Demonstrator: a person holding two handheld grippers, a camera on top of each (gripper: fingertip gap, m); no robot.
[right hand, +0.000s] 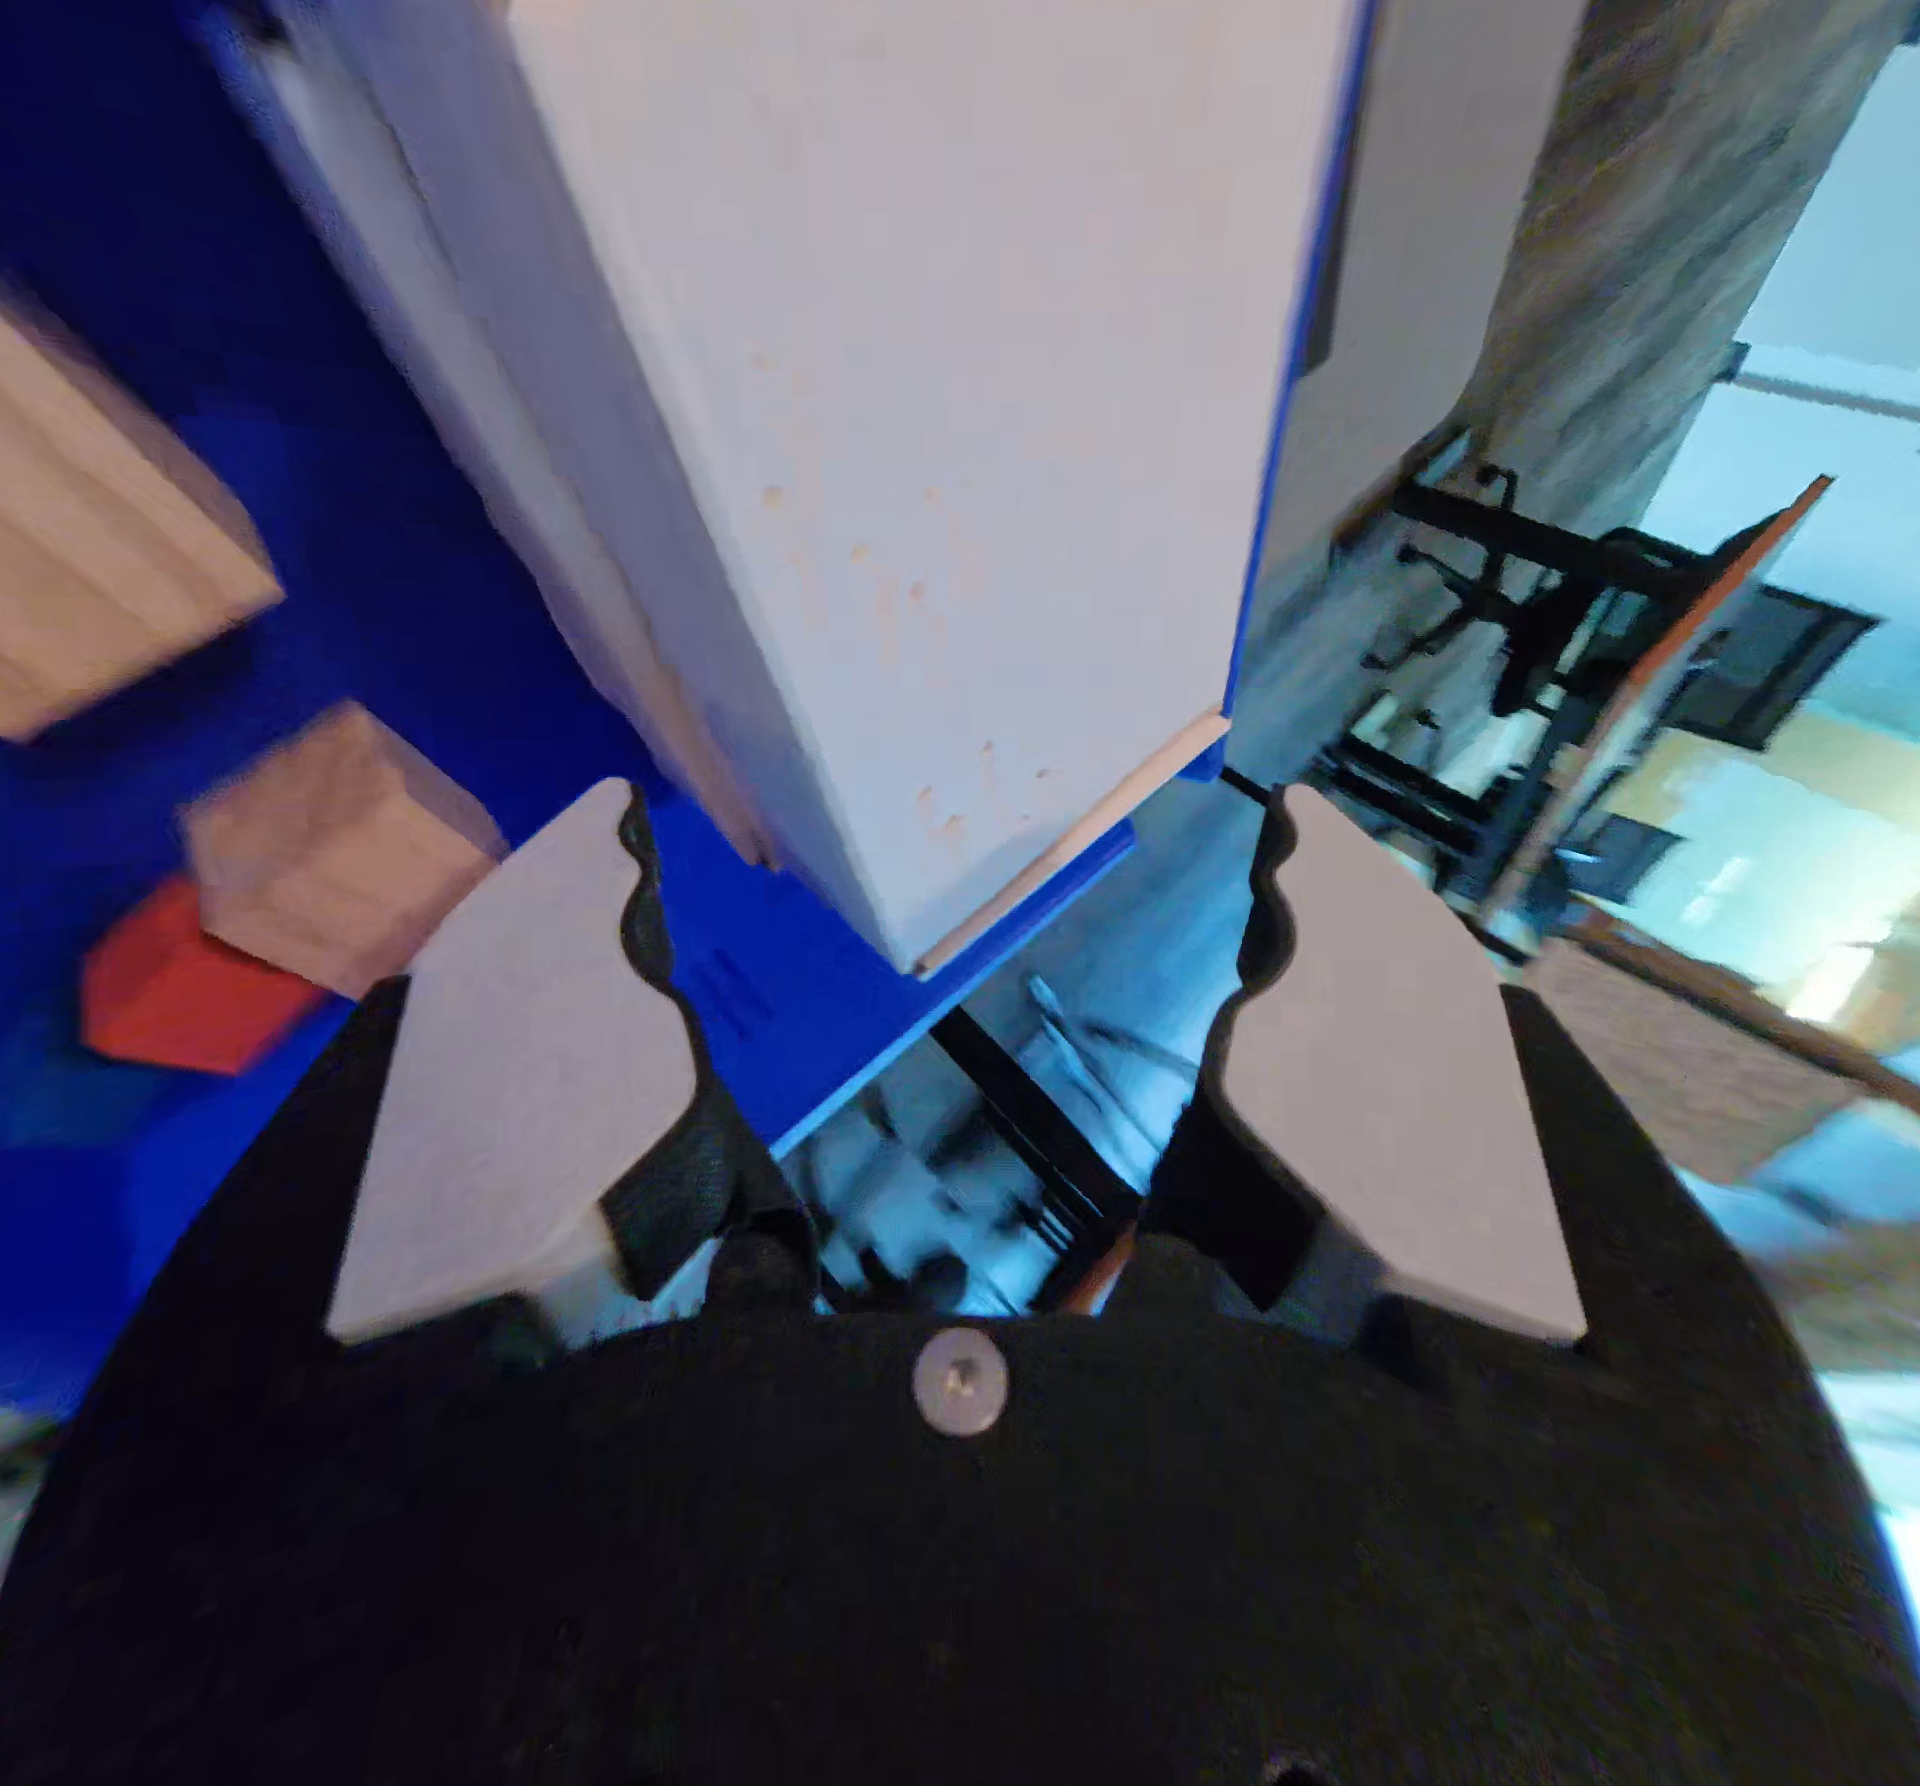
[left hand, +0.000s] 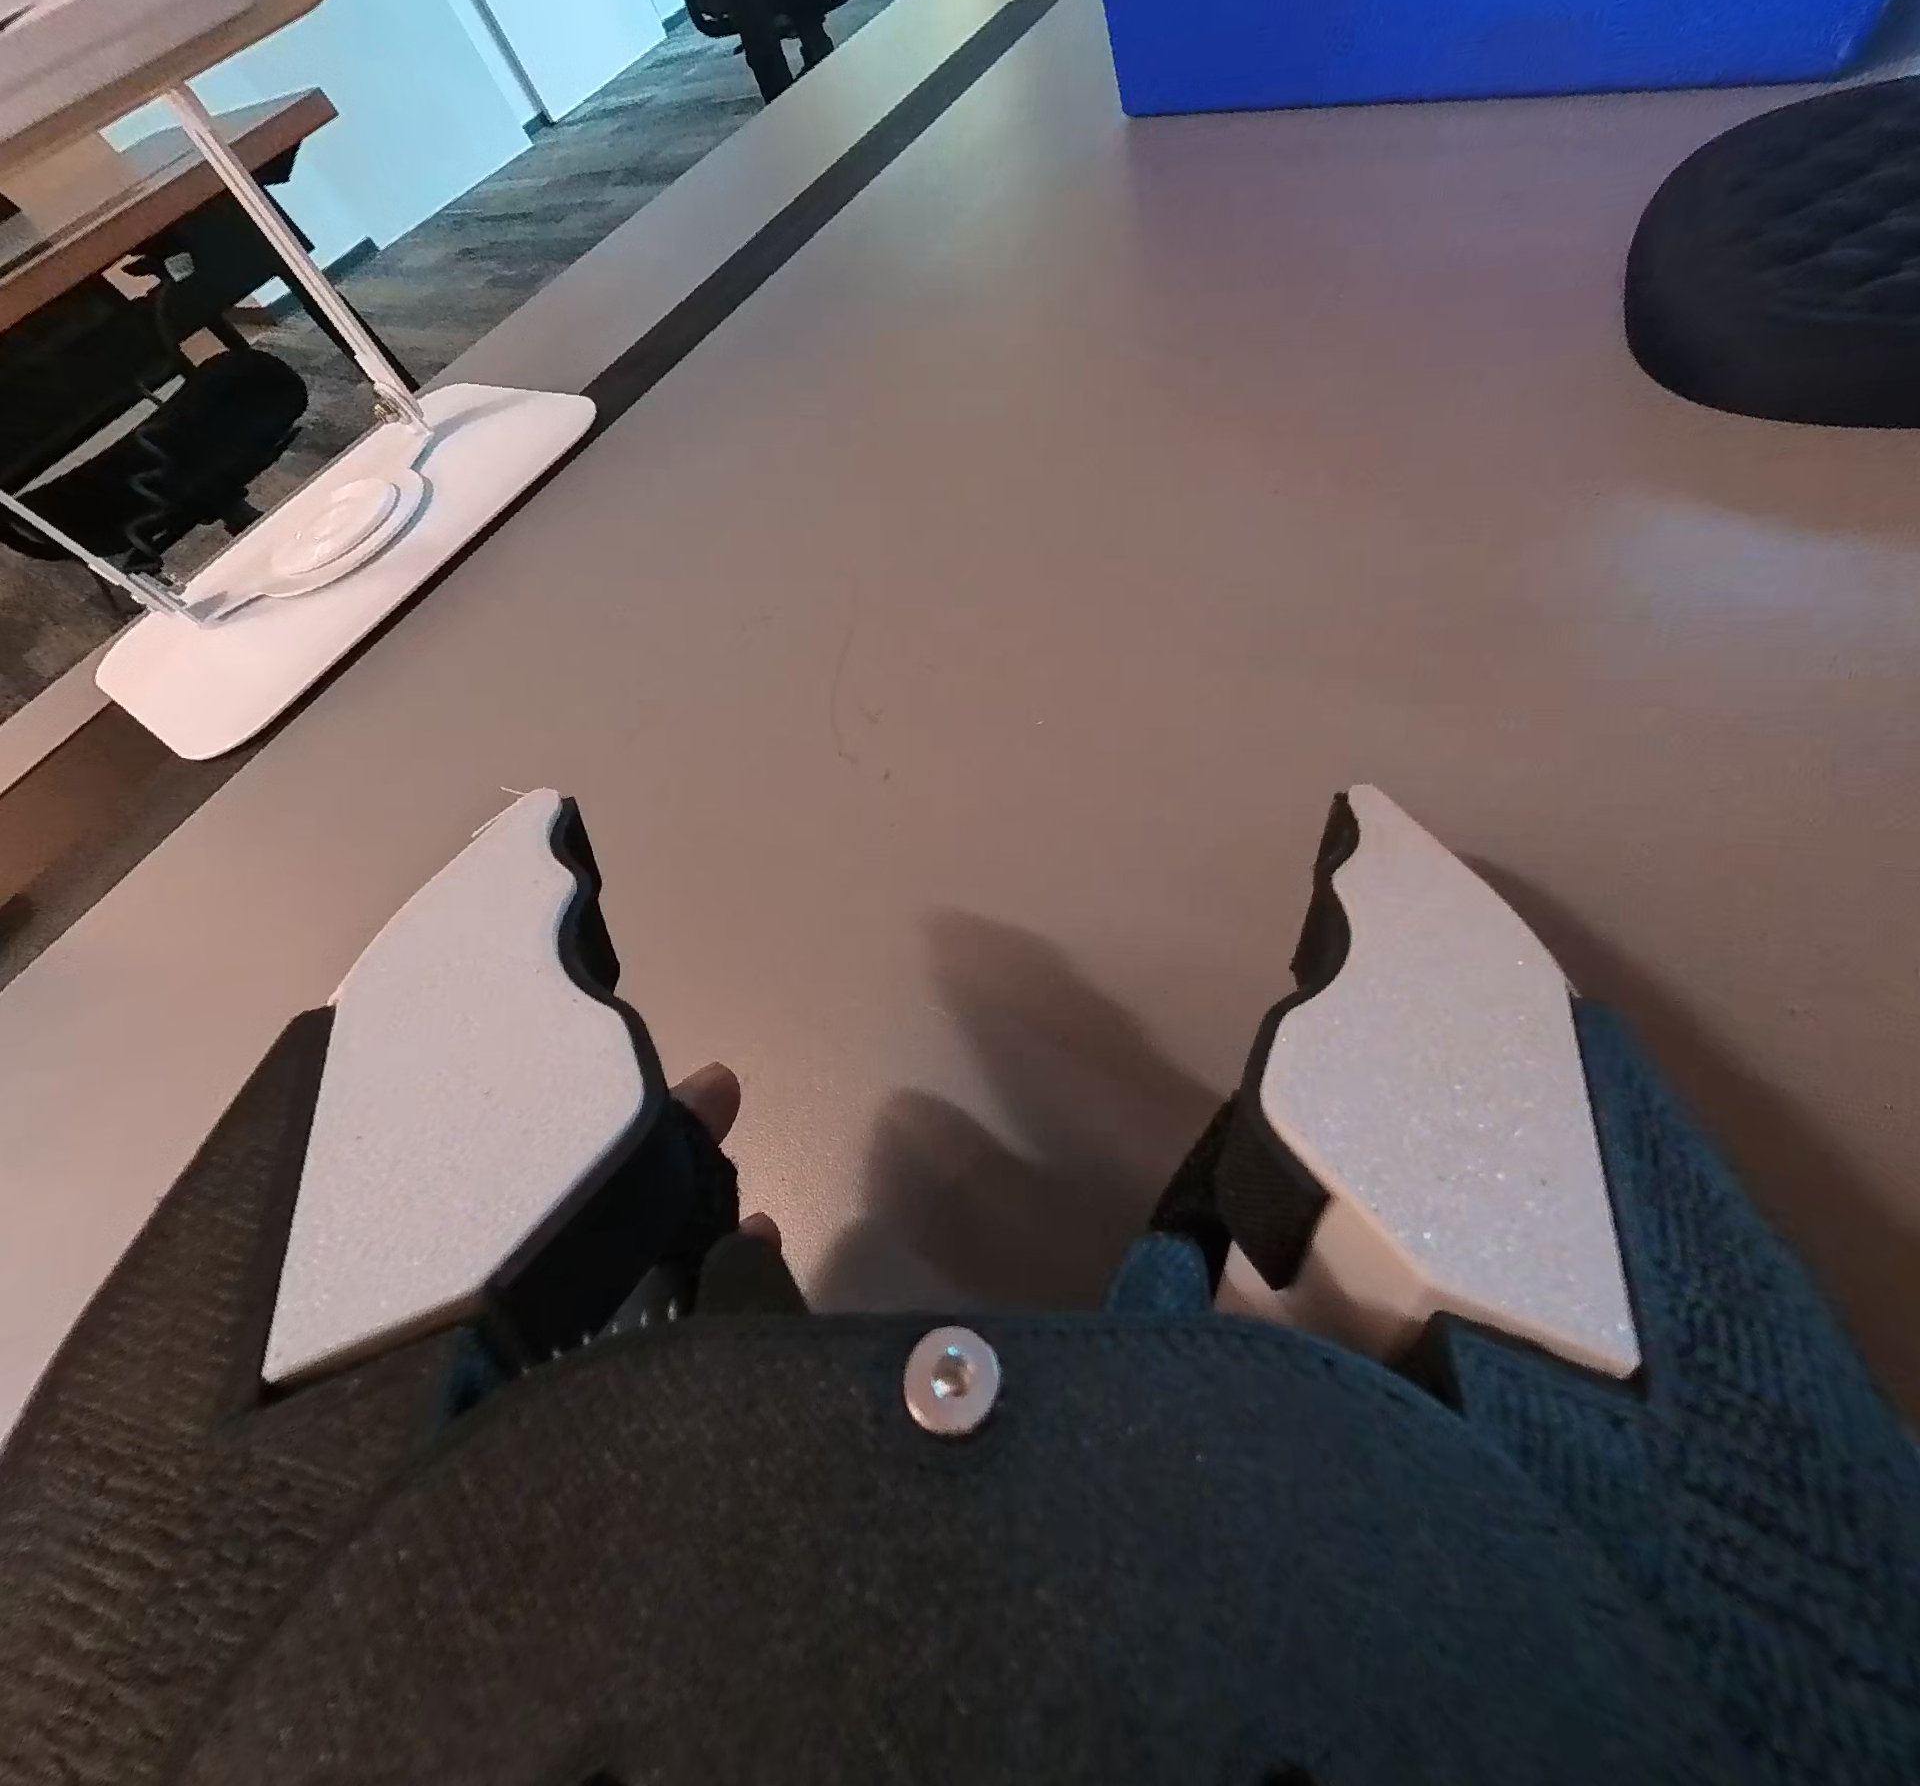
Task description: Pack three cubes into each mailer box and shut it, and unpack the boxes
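The left gripper (left hand: 961, 827) hung low over the bare grey surface (left hand: 1039, 510), jaws wide apart and empty; a blue bin (left hand: 1455, 1) stood at upper right. The right gripper (right hand: 951, 817) also gaped, a white mailer box (right hand: 914, 334) just beyond its tips, unheld. Blurred tan (right hand: 332, 843) and red (right hand: 177, 998) cubes lay at left.
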